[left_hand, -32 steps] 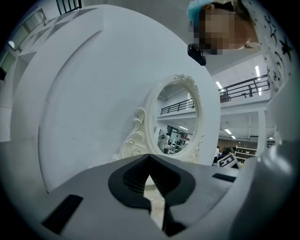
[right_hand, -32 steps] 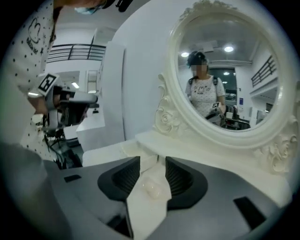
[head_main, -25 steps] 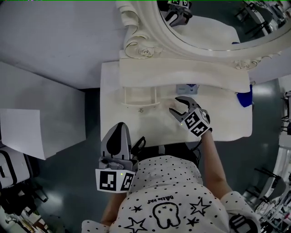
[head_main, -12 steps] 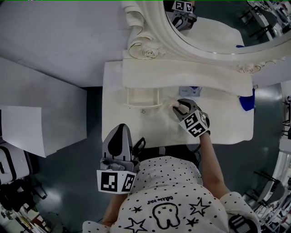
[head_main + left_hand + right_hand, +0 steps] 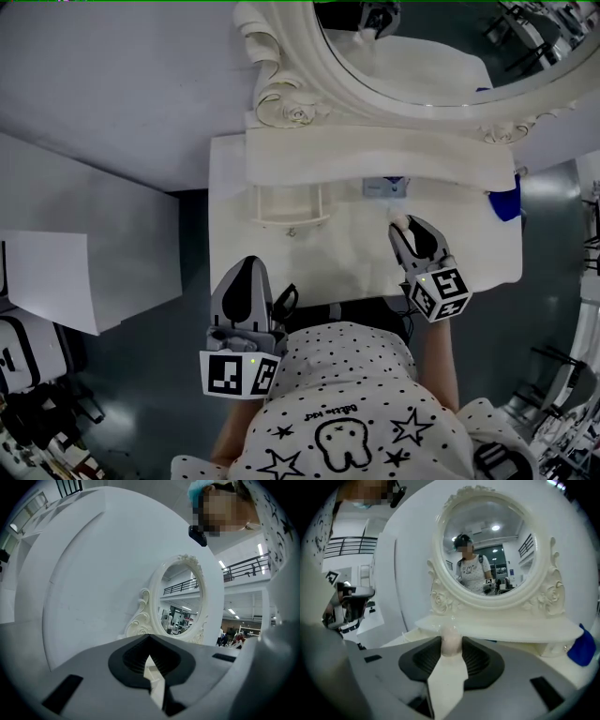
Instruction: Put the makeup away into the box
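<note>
A small pale, rounded makeup piece [image 5: 450, 641] sits between the fingertips of my right gripper [image 5: 451, 644]. Its jaws have just been closing and now pinch it. From the head view, this gripper [image 5: 401, 227] hovers over the right half of the white vanity top [image 5: 478, 258], with the pale piece [image 5: 397, 223] at its tips. A small white open box [image 5: 290, 218] stands under the mirror shelf, left of this gripper and apart from it. My left gripper [image 5: 246, 269] hangs at the table's front edge; its jaws [image 5: 150, 637] are shut with nothing in them.
An ornate white oval mirror [image 5: 422, 56] on a shelf base [image 5: 375, 155] fills the back of the table. A small blue-and-white packet [image 5: 386, 187] lies under the shelf. A blue thing [image 5: 506, 202] sits at the far right edge. A person's torso is close to the front edge.
My right gripper closed on the pale piece near the table's middle, then lifted and swung to the right with it, rolling as it went. The left gripper has stayed put.
</note>
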Motion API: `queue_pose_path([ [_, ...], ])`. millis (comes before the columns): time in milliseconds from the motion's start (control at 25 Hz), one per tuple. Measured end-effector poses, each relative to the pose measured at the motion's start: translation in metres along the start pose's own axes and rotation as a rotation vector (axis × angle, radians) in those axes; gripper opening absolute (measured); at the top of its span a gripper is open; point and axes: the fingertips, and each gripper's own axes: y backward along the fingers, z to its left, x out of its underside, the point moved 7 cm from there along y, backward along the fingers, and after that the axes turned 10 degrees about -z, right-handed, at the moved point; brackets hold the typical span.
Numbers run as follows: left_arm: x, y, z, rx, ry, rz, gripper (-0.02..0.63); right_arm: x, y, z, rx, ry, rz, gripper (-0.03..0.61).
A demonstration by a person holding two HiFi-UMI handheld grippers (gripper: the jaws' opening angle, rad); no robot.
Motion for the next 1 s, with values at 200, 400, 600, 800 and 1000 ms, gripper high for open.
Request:
queue_pose_path([
  [200,-0.003,0.002,0.000,0.004,-0.001,-0.010,-0.002,-0.018,0.037,-0.010,0.087,-0.093,-0.098,0.149],
  [400,-0.005,0.004,0.000,0.004,-0.004,-0.021,-0.002,-0.037,0.042,-0.012,0.094,-0.051,-0.139,0.147],
  [600,-0.006,0.008,0.001,-0.008,-0.004,-0.029,-0.002,-0.065,-0.001,0.011,-0.044,0.024,-0.173,0.147],
  [800,-0.011,0.016,0.004,-0.037,-0.008,-0.043,-0.002,-0.076,-0.062,0.060,-0.243,0.131,-0.129,0.147],
  [1000,-0.014,0.025,0.016,-0.090,-0.010,-0.047,-0.002,-0.044,-0.122,0.106,-0.384,0.346,0.046,0.147],
])
